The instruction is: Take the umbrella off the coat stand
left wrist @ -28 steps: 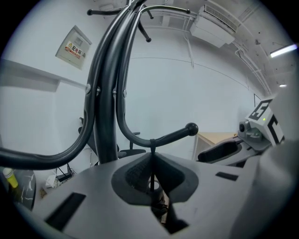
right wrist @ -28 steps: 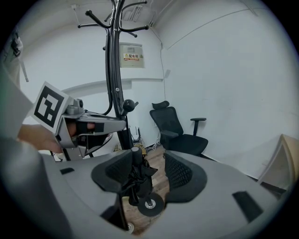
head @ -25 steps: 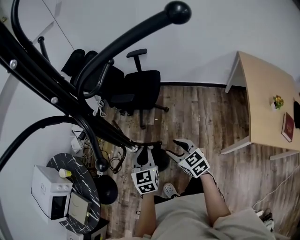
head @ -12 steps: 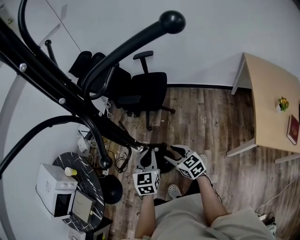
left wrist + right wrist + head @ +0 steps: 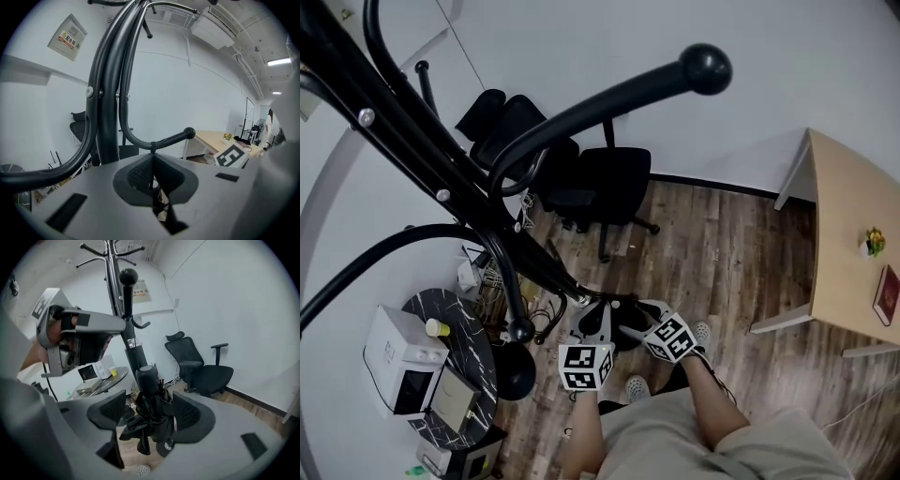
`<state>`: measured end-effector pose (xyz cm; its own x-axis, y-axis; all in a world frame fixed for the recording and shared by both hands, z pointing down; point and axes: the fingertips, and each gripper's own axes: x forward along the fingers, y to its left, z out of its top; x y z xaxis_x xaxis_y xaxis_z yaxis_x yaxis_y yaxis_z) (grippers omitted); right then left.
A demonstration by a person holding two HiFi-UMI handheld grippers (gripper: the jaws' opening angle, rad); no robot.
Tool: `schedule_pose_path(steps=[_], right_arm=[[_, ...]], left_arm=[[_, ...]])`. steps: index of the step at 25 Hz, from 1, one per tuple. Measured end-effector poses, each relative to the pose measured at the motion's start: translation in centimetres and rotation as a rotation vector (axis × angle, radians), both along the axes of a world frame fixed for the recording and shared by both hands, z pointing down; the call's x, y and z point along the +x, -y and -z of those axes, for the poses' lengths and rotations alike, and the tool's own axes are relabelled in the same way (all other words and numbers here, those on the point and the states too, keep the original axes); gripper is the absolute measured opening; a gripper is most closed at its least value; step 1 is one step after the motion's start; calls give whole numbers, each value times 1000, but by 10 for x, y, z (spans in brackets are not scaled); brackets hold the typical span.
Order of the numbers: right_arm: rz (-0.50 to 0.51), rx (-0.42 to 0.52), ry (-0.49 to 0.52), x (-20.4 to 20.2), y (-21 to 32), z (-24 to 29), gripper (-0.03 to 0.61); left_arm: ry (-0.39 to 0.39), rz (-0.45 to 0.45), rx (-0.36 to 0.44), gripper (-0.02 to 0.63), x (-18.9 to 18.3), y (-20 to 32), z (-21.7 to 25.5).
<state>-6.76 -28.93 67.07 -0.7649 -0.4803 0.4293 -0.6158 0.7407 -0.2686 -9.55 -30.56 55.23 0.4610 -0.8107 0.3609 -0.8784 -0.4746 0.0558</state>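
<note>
The black coat stand (image 5: pixel 469 187) fills the left of the head view. In the left gripper view a thin umbrella strap (image 5: pixel 153 151) hangs from the stand's knobbed hook arm (image 5: pixel 171 138), and my left gripper (image 5: pixel 153 161) is shut on it. The folded black umbrella (image 5: pixel 150 413) hangs handle up between the pads of my right gripper (image 5: pixel 149 408). Those jaws have just been opening; the left pad (image 5: pixel 110 409) stands off the fabric. In the head view both grippers, left (image 5: pixel 598 314) and right (image 5: pixel 630 314), meet at the umbrella (image 5: pixel 626 328) low beside the stand.
Two black office chairs (image 5: pixel 600 183) stand by the far wall. A round dark table (image 5: pixel 464 352) at lower left carries a microwave (image 5: pixel 398 361) and a cup. A wooden desk (image 5: pixel 848 234) is at the right. Cables lie at the stand's foot.
My right gripper has sunk and come closer to the left one, beside the umbrella, and its jaws stand wider. The left gripper has stayed at the strap.
</note>
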Motion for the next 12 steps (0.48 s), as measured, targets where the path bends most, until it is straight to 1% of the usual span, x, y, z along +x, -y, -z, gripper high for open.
schedule_pose_path(steps=[3, 4, 7, 12], right_arm=[[35, -37, -27, -10, 3, -18, 376], [44, -50, -41, -13, 4, -25, 385], [76, -59, -89, -18, 6, -40, 396], [133, -26, -85, -37, 14, -42, 414]], left_arm=[[-21, 5, -2, 20, -2, 1, 4], [-35, 5, -7, 20, -2, 0, 5], [-92, -3, -34, 20, 2, -3, 8], [-80, 14, -21, 20, 1, -3, 14]])
